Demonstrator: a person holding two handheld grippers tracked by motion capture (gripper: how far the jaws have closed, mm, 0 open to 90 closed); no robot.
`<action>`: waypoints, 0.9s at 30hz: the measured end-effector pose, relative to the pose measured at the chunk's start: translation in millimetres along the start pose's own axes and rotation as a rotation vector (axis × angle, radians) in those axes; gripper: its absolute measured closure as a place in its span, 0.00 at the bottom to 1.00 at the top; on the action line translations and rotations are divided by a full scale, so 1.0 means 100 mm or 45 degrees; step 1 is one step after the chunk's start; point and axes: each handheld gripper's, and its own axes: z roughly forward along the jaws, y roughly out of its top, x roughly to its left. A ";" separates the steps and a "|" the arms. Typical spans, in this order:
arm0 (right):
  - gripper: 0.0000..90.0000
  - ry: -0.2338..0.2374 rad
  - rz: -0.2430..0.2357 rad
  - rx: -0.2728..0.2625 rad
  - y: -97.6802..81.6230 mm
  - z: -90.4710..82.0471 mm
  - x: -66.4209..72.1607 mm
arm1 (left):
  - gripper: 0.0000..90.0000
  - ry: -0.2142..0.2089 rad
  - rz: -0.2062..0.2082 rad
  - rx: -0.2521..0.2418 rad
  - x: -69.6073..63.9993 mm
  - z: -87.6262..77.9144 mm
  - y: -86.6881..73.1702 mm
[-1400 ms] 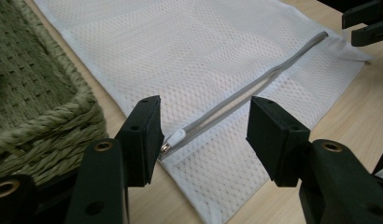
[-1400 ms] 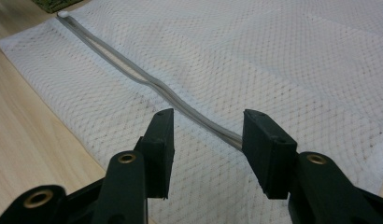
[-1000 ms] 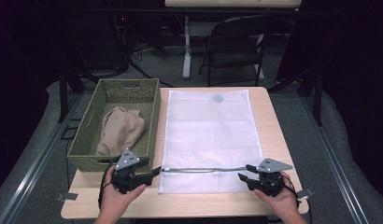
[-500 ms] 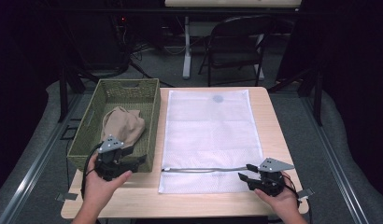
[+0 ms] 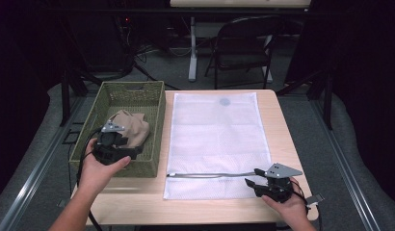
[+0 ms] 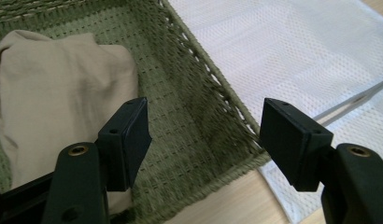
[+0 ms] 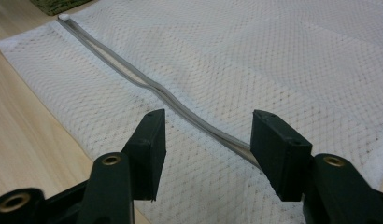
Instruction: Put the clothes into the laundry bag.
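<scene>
The mesh laundry bag [image 5: 217, 144] lies flat on the wooden surface [image 5: 282, 120], its grey zipper [image 7: 180, 109] running between the parted jaws of the right gripper [image 7: 206, 140], which have just been opening and grip nothing at the bag's near right corner. The left gripper [image 6: 203, 135] hangs over the near end of the green woven basket [image 5: 154, 120], its jaws also just opening with nothing between them, and a beige cloth [image 6: 54, 98] lies in the basket just beside the bag.
</scene>
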 end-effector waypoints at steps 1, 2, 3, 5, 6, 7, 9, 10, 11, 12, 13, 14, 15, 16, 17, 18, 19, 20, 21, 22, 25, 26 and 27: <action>0.49 -0.009 -0.004 0.000 0.00 0.00 0.00 | 0.36 0.009 -0.001 0.008 0.02 0.01 0.02; 0.49 -0.022 -0.011 -0.004 0.00 0.00 0.00 | 0.36 0.009 -0.001 0.008 0.02 0.01 0.02; 0.48 -0.022 -0.012 -0.009 0.00 -0.01 0.00 | 0.36 0.014 0.002 0.012 0.04 0.01 0.04; 0.47 -0.025 -0.012 -0.031 0.00 -0.02 -0.01 | 0.36 0.017 -0.007 0.029 0.07 0.02 0.08; 0.47 -0.025 -0.012 -0.031 0.00 -0.02 -0.01 | 0.36 0.021 -0.010 0.032 0.09 0.03 0.10; 0.47 -0.016 -0.003 -0.043 0.00 -0.03 -0.02 | 0.36 0.027 -0.013 0.034 0.10 0.04 0.12; 0.48 -0.015 0.001 -0.040 0.00 -0.03 -0.03 | 0.37 0.046 -0.009 0.046 0.13 0.06 0.15; 0.48 -0.015 0.001 -0.040 0.00 -0.03 -0.03 | 0.37 0.042 -0.013 0.062 0.16 0.06 0.17; 0.49 -0.003 0.018 -0.035 0.00 -0.02 -0.04 | 0.38 0.059 -0.029 0.073 0.20 0.08 0.20; 0.49 -0.003 0.020 -0.028 -0.01 -0.02 -0.04 | 0.38 0.063 -0.041 0.080 0.23 0.10 0.21; 0.48 -0.001 0.019 -0.021 -0.01 -0.02 -0.04 | 0.38 0.063 -0.051 0.087 0.26 0.10 0.22; 0.48 0.000 0.018 -0.016 -0.01 -0.02 -0.04 | 0.38 0.072 -0.060 0.090 0.30 0.12 0.23; 0.48 0.000 0.018 -0.016 -0.01 -0.02 -0.04 | 0.38 0.072 -0.060 0.090 0.30 0.12 0.23; 0.47 0.002 0.017 -0.013 -0.01 -0.01 -0.04 | 0.38 0.084 -0.082 0.104 0.35 0.15 0.25; 0.46 0.002 0.018 -0.013 -0.01 -0.01 -0.04 | 0.38 0.084 -0.082 0.104 0.35 0.15 0.25; 0.46 0.002 0.018 -0.013 -0.01 -0.01 -0.04 | 0.38 0.092 -0.090 0.107 0.38 0.16 0.26; 0.45 0.000 0.019 -0.014 -0.01 -0.01 -0.04 | 0.37 0.104 -0.089 0.111 0.41 0.18 0.28; 0.44 -0.001 0.023 -0.018 -0.02 -0.01 -0.04 | 0.37 0.108 -0.098 0.118 0.43 0.19 0.29; 0.42 0.004 0.016 -0.015 -0.02 0.00 -0.04 | 0.37 0.101 -0.131 0.129 0.49 0.22 0.30; 0.41 -0.003 0.017 -0.005 -0.02 0.00 -0.04 | 0.36 0.101 -0.131 0.129 0.49 0.22 0.30; 0.40 -0.003 0.009 0.000 -0.02 0.01 -0.03 | 0.36 0.119 -0.167 0.160 0.58 0.31 0.33; 0.40 -0.002 0.008 0.002 -0.02 0.02 -0.03 | 0.36 0.118 -0.175 0.164 0.60 0.34 0.33; 0.39 -0.006 0.006 0.004 -0.02 0.02 -0.03 | 0.36 0.122 -0.176 0.175 0.62 0.36 0.34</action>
